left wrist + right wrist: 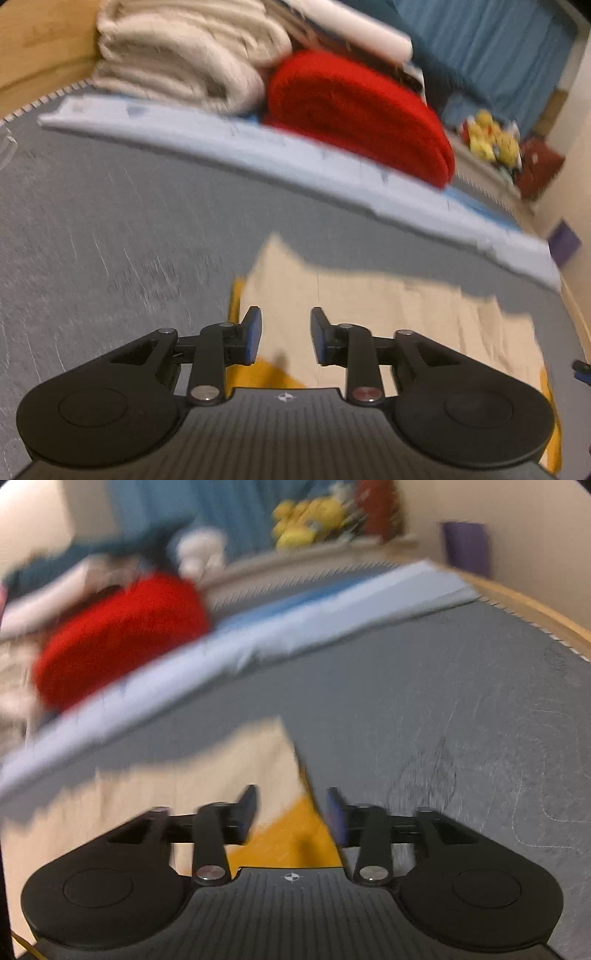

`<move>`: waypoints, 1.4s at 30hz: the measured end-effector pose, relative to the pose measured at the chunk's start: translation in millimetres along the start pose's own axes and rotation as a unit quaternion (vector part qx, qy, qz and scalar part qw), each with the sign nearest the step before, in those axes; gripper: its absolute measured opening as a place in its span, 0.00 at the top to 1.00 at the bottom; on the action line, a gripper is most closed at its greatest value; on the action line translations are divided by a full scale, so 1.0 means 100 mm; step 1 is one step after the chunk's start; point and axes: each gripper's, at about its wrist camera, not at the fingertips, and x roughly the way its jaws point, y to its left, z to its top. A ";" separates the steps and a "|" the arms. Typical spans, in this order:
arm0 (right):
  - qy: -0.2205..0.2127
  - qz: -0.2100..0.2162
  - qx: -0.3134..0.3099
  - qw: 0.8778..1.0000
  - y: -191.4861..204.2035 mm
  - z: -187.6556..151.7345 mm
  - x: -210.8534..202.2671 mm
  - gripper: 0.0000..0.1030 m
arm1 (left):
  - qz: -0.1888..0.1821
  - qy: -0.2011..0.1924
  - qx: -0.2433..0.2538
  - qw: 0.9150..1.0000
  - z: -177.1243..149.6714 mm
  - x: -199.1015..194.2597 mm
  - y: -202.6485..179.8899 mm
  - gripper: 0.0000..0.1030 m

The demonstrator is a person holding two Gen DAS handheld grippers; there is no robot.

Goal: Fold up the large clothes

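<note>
Hovering low over the garment, the left gripper (286, 334) is holding its fingers (252, 334) apart with nothing between them, and the right gripper (291, 812) is doing likewise, its fingers (247, 812) spread and gripping nothing. Directly beneath and just ahead of both is lying the task's thing, a cream garment (369, 306) with a mustard-yellow underside (295, 842) showing at its near corners, spread flat on the grey mattress (110, 221) of a bed. In the left view the cloth is running off to the right of the fingers; in the right view it is running off to the left, so its long axis seems to be stretching crosswise between the two grippers, each sitting over one near end. Neither looks clearly nearer; both are appearing about equally placed, so the coming move is probably turning on pinching the two near corners together and carrying them away toward the far edge. Motion blur is hiding whether any finger is touching the fabric. Further off, a pale blue folded sheet (258, 147) is lying across the mattress, and behind it a red rolled blanket (351, 110) is resting beside a stack of cream towels (177, 55). Yellow plush toys (310, 520) are sitting at the far wall.
</note>
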 end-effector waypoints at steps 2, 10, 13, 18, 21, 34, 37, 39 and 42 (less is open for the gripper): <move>0.046 -0.015 -0.029 0.998 -0.04 -0.12 0.09 0.47 | 0.029 0.044 0.018 0.998 -0.08 0.15 0.05 0.52; 0.127 0.002 -0.051 0.991 -0.05 -0.38 0.35 0.86 | 0.029 0.099 -0.031 0.994 -0.22 0.41 0.29 0.87; 0.086 0.005 -0.042 0.995 0.03 -0.27 0.23 0.98 | 0.024 0.061 -0.039 0.997 -0.16 0.31 0.27 1.00; 0.000 0.024 -0.009 1.000 0.07 -0.10 -0.07 0.99 | 0.031 -0.005 -0.041 0.999 -0.04 0.10 0.18 1.00; 0.069 -0.012 -0.001 0.998 -0.02 -0.25 0.15 0.95 | 0.055 0.059 -0.023 0.996 -0.12 0.26 0.15 0.95; 0.146 -0.043 -0.065 0.986 -0.22 -0.72 0.13 0.72 | 0.068 0.175 0.147 0.971 -0.56 0.44 -0.13 0.82; 0.128 -0.049 -0.064 0.988 -0.27 -0.69 -0.01 0.63 | 0.034 0.137 0.102 0.985 -0.40 0.16 -0.08 0.81; 0.134 -0.048 -0.065 0.988 -0.33 -0.74 -0.05 0.64 | 0.004 0.139 0.094 0.986 -0.42 0.11 -0.04 0.78; 0.153 -0.098 -0.027 0.983 -0.45 -0.82 -0.13 0.62 | 0.050 0.205 0.135 0.968 -0.68 0.26 -0.01 0.77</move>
